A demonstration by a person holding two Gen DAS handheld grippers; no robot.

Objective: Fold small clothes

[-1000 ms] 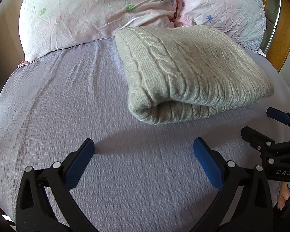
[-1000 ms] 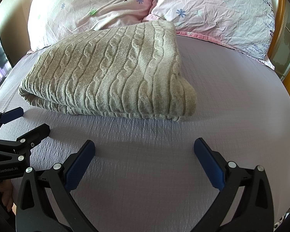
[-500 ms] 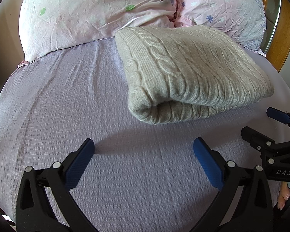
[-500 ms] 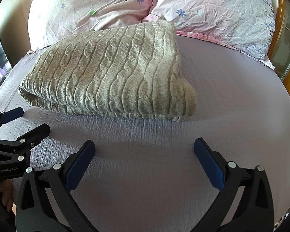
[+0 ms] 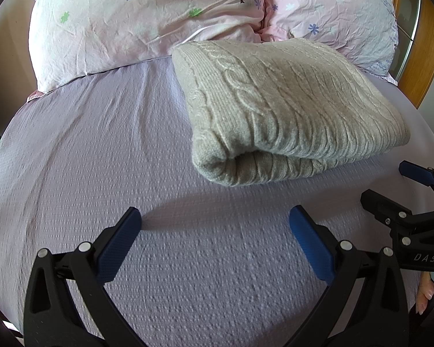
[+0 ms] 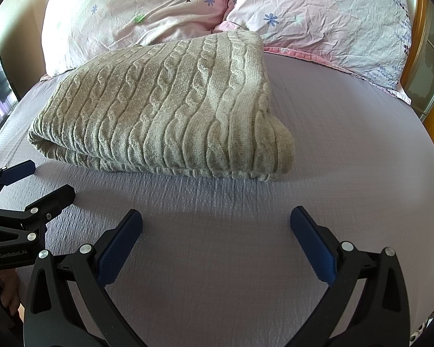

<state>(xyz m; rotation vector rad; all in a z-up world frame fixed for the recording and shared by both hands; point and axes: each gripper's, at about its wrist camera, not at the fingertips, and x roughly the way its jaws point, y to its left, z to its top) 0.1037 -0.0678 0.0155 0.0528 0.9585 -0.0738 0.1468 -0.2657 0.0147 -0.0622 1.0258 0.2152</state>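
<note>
A beige cable-knit sweater lies folded into a thick rectangle on the lilac bed sheet, its far end against the pillows. It also shows in the right wrist view. My left gripper is open and empty, held over the sheet a little short of the sweater's near left corner. My right gripper is open and empty, short of the sweater's near right edge. Each gripper shows at the side of the other's view: the right one and the left one.
Two pink flowered pillows lie at the head of the bed behind the sweater. A wooden headboard or frame stands at the far right. The sheet stretches on both sides of the sweater.
</note>
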